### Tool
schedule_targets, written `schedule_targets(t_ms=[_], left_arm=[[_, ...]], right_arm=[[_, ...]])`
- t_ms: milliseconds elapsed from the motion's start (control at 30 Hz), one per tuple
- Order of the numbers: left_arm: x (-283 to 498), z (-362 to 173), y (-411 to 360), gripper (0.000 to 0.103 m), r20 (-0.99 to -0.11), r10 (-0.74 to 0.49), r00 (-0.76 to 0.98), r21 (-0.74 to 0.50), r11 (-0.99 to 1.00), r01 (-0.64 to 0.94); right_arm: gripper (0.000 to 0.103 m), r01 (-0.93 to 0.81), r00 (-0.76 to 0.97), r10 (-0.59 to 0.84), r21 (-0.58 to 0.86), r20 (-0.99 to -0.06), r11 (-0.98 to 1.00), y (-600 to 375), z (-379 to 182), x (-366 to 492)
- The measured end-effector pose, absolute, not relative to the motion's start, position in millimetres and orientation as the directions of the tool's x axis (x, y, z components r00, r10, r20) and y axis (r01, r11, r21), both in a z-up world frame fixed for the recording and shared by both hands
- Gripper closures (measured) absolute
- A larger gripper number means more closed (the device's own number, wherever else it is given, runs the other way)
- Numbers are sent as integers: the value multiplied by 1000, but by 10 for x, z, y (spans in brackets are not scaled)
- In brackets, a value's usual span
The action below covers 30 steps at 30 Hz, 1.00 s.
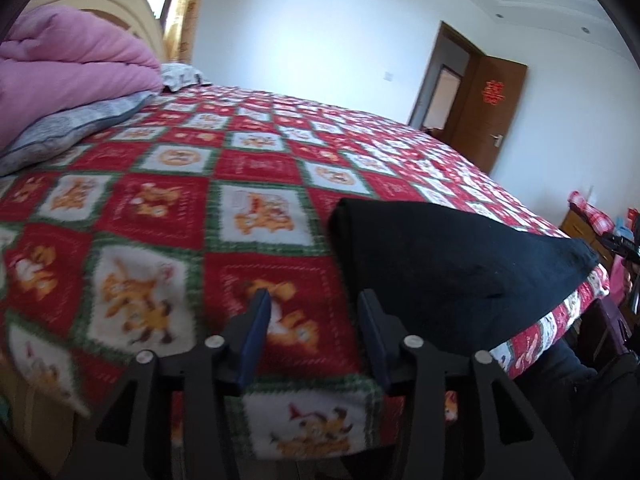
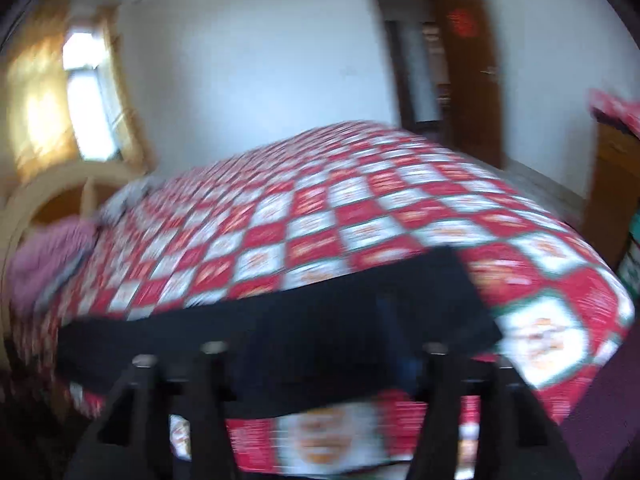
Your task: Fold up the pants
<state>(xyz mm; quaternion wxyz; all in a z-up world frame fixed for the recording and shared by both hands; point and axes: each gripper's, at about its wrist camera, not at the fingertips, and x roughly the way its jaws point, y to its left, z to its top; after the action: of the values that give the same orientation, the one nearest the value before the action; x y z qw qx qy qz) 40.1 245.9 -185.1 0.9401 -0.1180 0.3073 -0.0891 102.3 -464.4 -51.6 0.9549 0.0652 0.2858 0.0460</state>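
Two claws over the bed, and the black pants point(image 1: 452, 276) lie near its edge on the red checked blanket point(image 1: 168, 208), looking already doubled into a thick flat bundle. My left claw point(image 1: 316, 300) hangs released, jaws spread wide with blanket showing between them, nothing held, just beside the near-left corner of the pants. My right claw point(image 2: 320, 344) hovers right over the dark cloth point(image 2: 280, 332), but the right wrist view is smeared with blur and the fingertips vanish against the black, so I cannot tell whether it is released or clenched.

The fold looks well along to me, with maybe one more fold or a smoothing left. Here's the risk: the bundle sits close to the bed's edge, so a careless tug toward me could drag it off. A shallow pinch might catch only the top layer and peel the fold open. And the fuzzy blanket could come up with the pants if I bite too deep.
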Motion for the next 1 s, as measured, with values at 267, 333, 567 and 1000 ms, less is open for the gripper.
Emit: schedule_targets(t_ms=[267, 333, 567, 1000], left_arm=[[337, -1878, 2273, 54, -578, -299, 759, -348, 932, 102], [364, -1858, 2143, 54, -577, -320, 752, -346, 929, 130], [537, -1896, 1820, 54, -603, -319, 731, -288, 942, 173], [529, -1893, 1997, 54, -605, -245, 758, -256, 961, 107]], right_arm=[[43, -418, 708, 288, -54, -645, 907, -2712, -994, 1171], [43, -484, 694, 291, -126, -659, 866, -2340, -1159, 1110], [43, -550, 697, 265, -259, -667, 794, -2037, -1422, 932], [43, -480, 714, 248, -199, -654, 854, -2331, -1478, 1094]])
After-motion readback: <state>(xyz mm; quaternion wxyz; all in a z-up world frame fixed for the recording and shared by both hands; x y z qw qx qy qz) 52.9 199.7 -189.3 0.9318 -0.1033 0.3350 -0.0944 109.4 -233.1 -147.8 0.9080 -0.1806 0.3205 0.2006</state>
